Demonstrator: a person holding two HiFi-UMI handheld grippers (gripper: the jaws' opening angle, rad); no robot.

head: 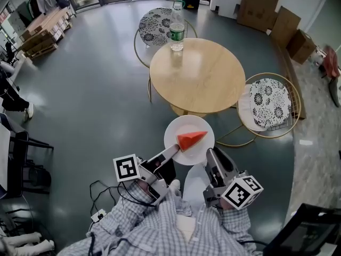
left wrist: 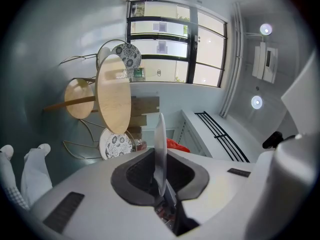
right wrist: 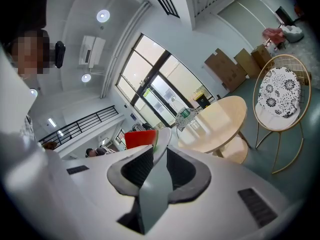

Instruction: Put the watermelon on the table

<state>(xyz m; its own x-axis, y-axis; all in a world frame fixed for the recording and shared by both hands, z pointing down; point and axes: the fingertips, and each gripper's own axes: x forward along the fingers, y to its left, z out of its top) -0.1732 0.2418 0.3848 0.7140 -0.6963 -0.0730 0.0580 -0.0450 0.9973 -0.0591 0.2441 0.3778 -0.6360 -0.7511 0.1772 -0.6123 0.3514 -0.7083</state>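
Note:
A red watermelon wedge (head: 191, 139) lies on a white plate (head: 178, 127) held in the air just short of the round wooden table (head: 200, 76). My left gripper (head: 176, 149) is shut on the plate's near-left rim, and my right gripper (head: 209, 152) is shut on its near-right rim. In the left gripper view the plate (left wrist: 160, 139) runs edge-on between the pads, with the watermelon (left wrist: 178, 145) behind it. In the right gripper view the plate's rim (right wrist: 159, 156) sits between the pads, the watermelon (right wrist: 139, 138) beyond it and the table (right wrist: 220, 121) further off.
A water bottle (head: 177, 28) stands at the table's far edge. One gold wire chair with a patterned cushion (head: 269, 103) is right of the table, another (head: 155, 25) behind it. Cardboard boxes (head: 266, 4) lean at the back right. Cables (head: 106, 196) lie on the floor.

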